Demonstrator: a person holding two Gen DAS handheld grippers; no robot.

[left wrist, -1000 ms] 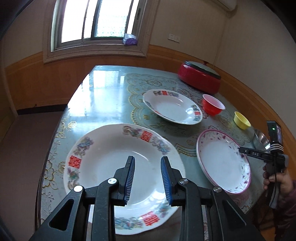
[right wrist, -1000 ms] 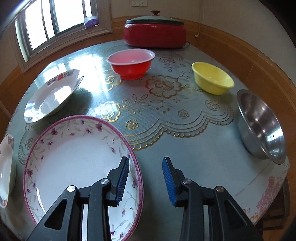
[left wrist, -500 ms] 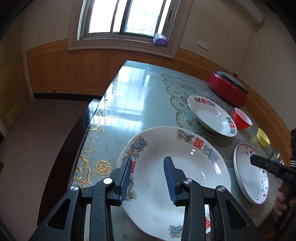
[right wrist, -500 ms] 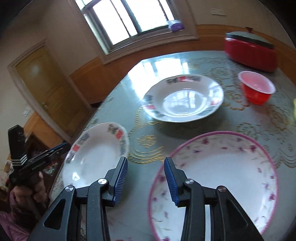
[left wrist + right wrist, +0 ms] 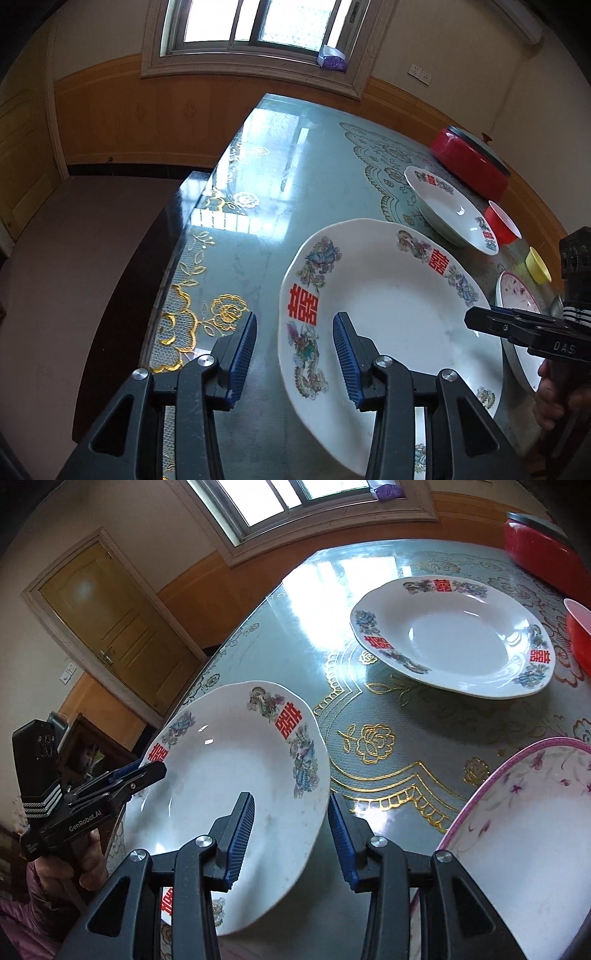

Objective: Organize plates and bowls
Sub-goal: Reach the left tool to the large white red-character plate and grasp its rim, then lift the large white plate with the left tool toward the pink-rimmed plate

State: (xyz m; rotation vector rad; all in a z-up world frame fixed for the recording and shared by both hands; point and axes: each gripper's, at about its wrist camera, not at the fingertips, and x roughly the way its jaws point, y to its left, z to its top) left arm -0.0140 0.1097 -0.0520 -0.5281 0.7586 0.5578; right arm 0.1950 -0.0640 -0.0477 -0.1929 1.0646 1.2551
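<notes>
A large white plate with red characters lies at the table's near left; it also shows in the right wrist view. My left gripper is open, its jaws standing either side of the plate's left rim. My right gripper is open, its jaws standing either side of the same plate's right rim; it also shows in the left wrist view. A second white plate with red characters lies farther back. A pink-rimmed floral plate lies to the right.
A red bowl, a yellow bowl and a red lidded cooker stand along the far right of the table. The table's left edge drops to the floor. A door is at the left.
Both grippers have swung toward the large white plate. The left now straddles its left rim and the right has left the pink-rimmed plate for the white plate's right rim.
</notes>
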